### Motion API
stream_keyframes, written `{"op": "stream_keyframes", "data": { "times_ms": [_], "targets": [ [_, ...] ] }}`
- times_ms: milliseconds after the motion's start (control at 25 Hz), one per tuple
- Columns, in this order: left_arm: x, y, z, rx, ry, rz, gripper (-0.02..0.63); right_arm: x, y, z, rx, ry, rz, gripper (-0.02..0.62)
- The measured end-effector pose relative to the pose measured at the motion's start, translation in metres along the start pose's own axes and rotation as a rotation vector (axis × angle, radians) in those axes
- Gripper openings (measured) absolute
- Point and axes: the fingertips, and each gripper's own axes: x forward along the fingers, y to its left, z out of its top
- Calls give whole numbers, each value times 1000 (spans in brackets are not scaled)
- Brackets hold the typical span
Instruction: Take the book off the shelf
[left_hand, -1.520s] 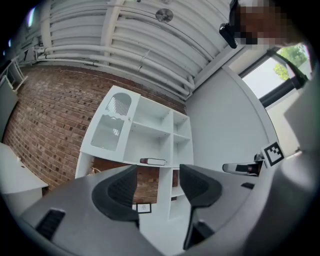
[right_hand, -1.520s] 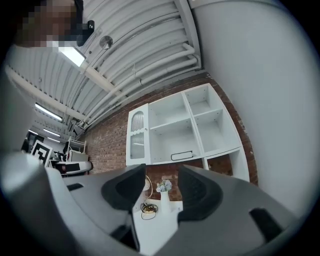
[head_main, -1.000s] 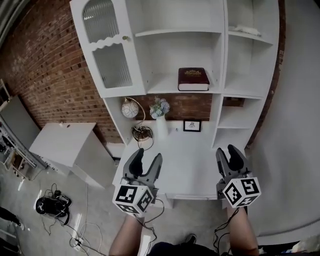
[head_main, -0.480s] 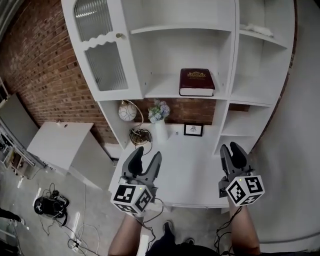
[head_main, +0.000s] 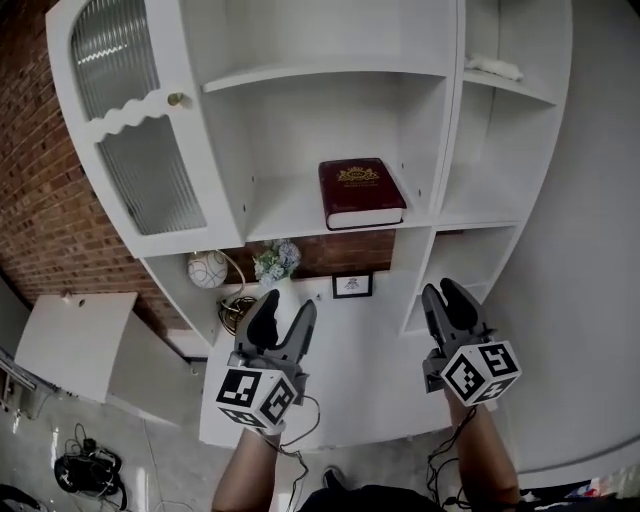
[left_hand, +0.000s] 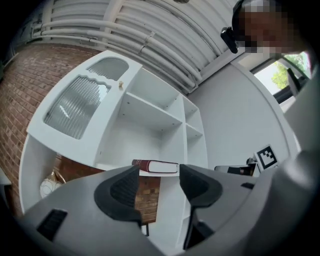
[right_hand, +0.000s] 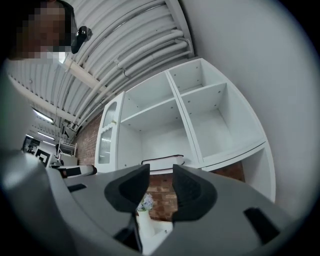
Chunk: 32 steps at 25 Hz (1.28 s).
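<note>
While the book (head_main: 362, 192) lies flat on the middle shelf (head_main: 285, 215) of the white unit, cover up and page edge facing you, nothing is touching it. It sits toward the right end of its compartment, near the upright divider and close to the front lip, with bare board to its left.

Beneath that shelf, on the desk top (head_main: 370, 385), stand a vase of flowers (head_main: 277, 265) and a small framed picture (head_main: 350, 285). They are well clear of the book, but they lie under your line of approach.

Your left gripper (head_main: 285, 308) is released, its jaws wide apart with only air between them. Your right gripper (head_main: 441, 295) is empty as well; its jaws have just been closing and now stand at a narrow gap with nothing in it. Both hover over the desk, low and well short of the book.

I judge you are in the reach, with the grasp not yet begun. The next move looks to call for lifting one gripper to shelf height and re-opening its jaws wider than the book is thick. Roll it so that one jaw goes above the cover and one below the overhanging front edge, then clench and draw the book straight out. Keep it level so that it clears the divider.
</note>
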Motion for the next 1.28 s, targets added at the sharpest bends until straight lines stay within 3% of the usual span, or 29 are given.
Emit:
{"op": "stream_keyframes", "data": {
  "times_ms": [160,320,560,760,1080,1280],
  "targets": [
    [20,15,-8,-19,12,-40,249,24,-2,-3,68,4,-2,137],
    [25,26,-16,-32,31,-32,249,48,-11,-1,180,1,22,129],
    [20,42,-13,-21,25,53,249,100,-31,17,518,-53,148,115],
    [10,54,-11,-1,28,133,249,136,-66,14,697,-42,113,114],
    [2,66,-18,0,41,194,249,171,-71,4,831,-13,138,114],
    [1,73,-23,-17,41,211,247,178,-64,6,835,-4,161,80]
  ]
}}
